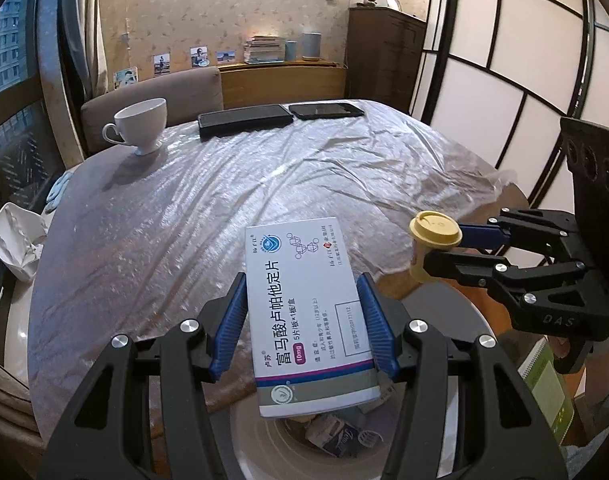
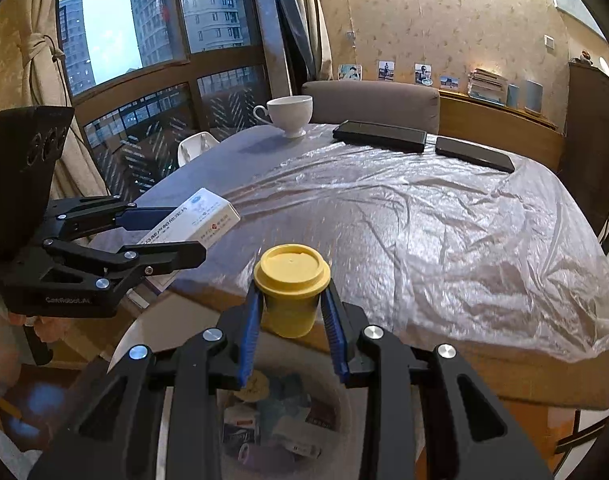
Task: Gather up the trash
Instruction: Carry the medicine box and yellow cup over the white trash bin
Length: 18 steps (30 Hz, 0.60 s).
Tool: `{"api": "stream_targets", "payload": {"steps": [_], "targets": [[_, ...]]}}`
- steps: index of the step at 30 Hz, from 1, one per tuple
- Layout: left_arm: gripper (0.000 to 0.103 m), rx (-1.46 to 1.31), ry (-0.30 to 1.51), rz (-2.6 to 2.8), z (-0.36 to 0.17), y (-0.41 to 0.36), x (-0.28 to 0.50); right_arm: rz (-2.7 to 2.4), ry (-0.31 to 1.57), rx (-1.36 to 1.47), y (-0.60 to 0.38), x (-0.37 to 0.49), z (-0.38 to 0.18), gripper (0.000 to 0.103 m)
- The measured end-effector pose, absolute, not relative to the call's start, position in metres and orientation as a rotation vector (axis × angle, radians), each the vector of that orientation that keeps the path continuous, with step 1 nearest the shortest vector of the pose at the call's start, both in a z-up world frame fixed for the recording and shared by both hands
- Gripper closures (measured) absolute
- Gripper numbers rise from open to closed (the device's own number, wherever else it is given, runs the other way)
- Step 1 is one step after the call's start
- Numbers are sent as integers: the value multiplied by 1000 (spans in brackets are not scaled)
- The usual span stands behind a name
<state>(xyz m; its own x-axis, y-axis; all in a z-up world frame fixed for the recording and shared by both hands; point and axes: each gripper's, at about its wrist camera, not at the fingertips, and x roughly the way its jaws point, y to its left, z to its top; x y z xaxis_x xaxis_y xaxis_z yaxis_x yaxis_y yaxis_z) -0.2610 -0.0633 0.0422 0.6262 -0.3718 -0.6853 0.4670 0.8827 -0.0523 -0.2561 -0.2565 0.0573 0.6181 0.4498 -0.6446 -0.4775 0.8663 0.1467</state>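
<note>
My left gripper is shut on a white medicine box with blue and purple print, held over the round white trash bin below the table's near edge. My right gripper is shut on a small yellow lidded cup, also above the bin, which holds several scraps of packaging. The right gripper with the cup shows at the right of the left wrist view. The left gripper with the box shows at the left of the right wrist view.
The table is covered with crinkled clear plastic. A white teacup stands at its far left, with two dark flat devices at the far edge. A brown chair stands behind. A crumpled white bag lies left.
</note>
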Motion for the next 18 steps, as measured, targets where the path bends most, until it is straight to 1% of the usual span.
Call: {"api": "stream_targets", "payload": {"steps": [18], "targets": [[47,177,761,-545,33,-74,-308,574,776,-43,-261,-291,44,73]]}}
